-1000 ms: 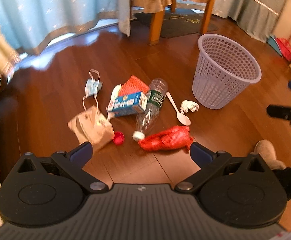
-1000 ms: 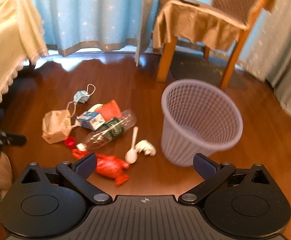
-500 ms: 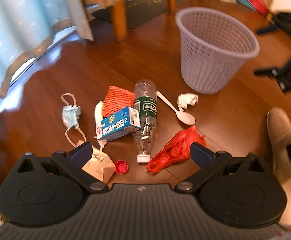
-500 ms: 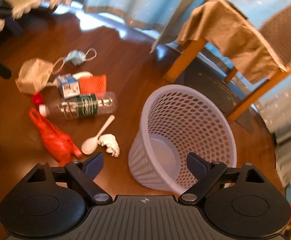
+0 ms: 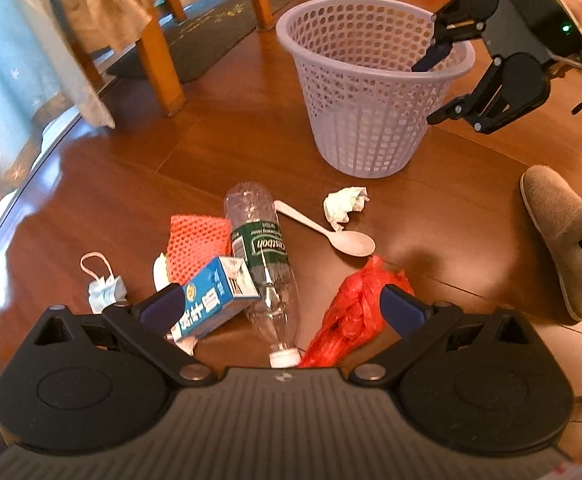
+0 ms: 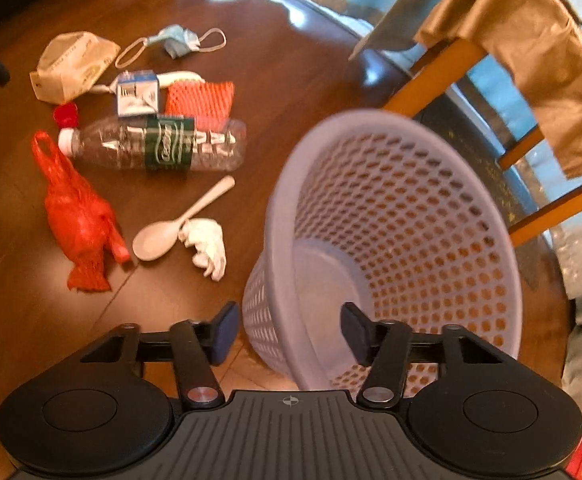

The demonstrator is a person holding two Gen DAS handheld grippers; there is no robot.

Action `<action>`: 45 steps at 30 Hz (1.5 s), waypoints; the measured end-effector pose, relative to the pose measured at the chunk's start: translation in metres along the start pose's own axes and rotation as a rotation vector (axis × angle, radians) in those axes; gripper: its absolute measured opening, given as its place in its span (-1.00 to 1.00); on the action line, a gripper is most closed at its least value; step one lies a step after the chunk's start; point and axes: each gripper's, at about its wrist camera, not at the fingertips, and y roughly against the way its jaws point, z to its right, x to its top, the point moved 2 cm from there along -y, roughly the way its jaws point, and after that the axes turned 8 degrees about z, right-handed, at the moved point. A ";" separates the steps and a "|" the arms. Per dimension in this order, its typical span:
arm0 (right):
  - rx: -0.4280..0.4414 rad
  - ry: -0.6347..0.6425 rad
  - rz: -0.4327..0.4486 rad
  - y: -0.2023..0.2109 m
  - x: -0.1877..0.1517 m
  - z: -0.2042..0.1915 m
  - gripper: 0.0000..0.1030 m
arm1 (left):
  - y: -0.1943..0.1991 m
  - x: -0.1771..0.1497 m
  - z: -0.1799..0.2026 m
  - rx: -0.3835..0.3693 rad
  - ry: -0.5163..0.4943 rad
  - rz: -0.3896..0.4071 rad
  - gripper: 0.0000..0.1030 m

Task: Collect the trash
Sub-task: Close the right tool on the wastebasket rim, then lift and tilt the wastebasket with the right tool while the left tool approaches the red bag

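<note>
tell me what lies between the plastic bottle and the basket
A white plastic spoon and a crumpled tissue lie between the bottle and the basket, clearest in the right wrist view.

Lilac perforated basket (image 6: 391, 240); clear bottle (image 6: 155, 146) with dark green label and white cap; red plastic bag (image 6: 79, 216); orange-red mesh netting (image 6: 201, 98); blue-and-white carton (image 5: 211, 304); white spoon (image 6: 179, 224); pale blue face mask (image 6: 179, 40); reddish-brown wood floor (image 6: 291, 80).

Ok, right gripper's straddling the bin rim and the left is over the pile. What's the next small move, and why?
Probably close the right gripper on the basket rim: its fingers are apart with one either side of the near wall, and the basket is tilted, so a firm hold would steady it. The left gripper hangs open and empty over the plastic bottle and red bag, ready to pick next.
</note>
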 end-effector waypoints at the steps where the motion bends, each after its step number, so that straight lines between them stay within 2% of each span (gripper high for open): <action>1: 0.004 0.003 0.000 -0.002 -0.001 0.000 -0.13 | -0.002 -0.001 -0.001 0.004 -0.002 -0.001 0.97; 3: 0.003 0.011 -0.002 -0.007 -0.001 -0.002 -0.27 | -0.005 -0.003 -0.006 0.007 0.015 -0.002 0.97; 7: -0.011 0.097 -0.004 -0.014 0.000 -0.011 -0.41 | -0.005 -0.008 -0.008 0.010 0.026 -0.004 0.97; 9: -0.015 0.139 -0.018 -0.018 0.000 -0.014 -0.61 | -0.004 -0.012 -0.007 0.008 0.018 -0.001 0.97; 13: -0.016 0.151 -0.035 -0.018 0.001 -0.019 -0.64 | -0.006 -0.015 -0.002 -0.016 -0.002 0.000 0.92; 23: -0.109 0.236 -0.083 -0.019 0.004 -0.056 -0.66 | -0.012 -0.021 0.009 -0.101 -0.071 0.037 0.83; 27: -0.175 0.277 -0.088 -0.017 -0.006 -0.072 -0.67 | -0.016 -0.028 0.012 -0.136 -0.068 0.055 0.81; 33: -0.249 0.339 -0.117 -0.018 -0.028 -0.073 -0.69 | -0.028 -0.040 0.024 -0.163 -0.071 0.056 0.81; 37: -0.236 0.401 -0.128 -0.022 -0.041 -0.068 -0.70 | -0.034 -0.044 0.030 -0.166 -0.091 0.031 0.80; 41: -0.216 0.498 -0.097 -0.028 -0.047 -0.069 -0.71 | -0.037 -0.041 0.035 -0.154 -0.106 0.025 0.80; 45: -0.202 0.605 -0.059 -0.039 -0.049 -0.074 -0.71 | -0.041 -0.039 0.036 -0.132 -0.072 0.024 0.80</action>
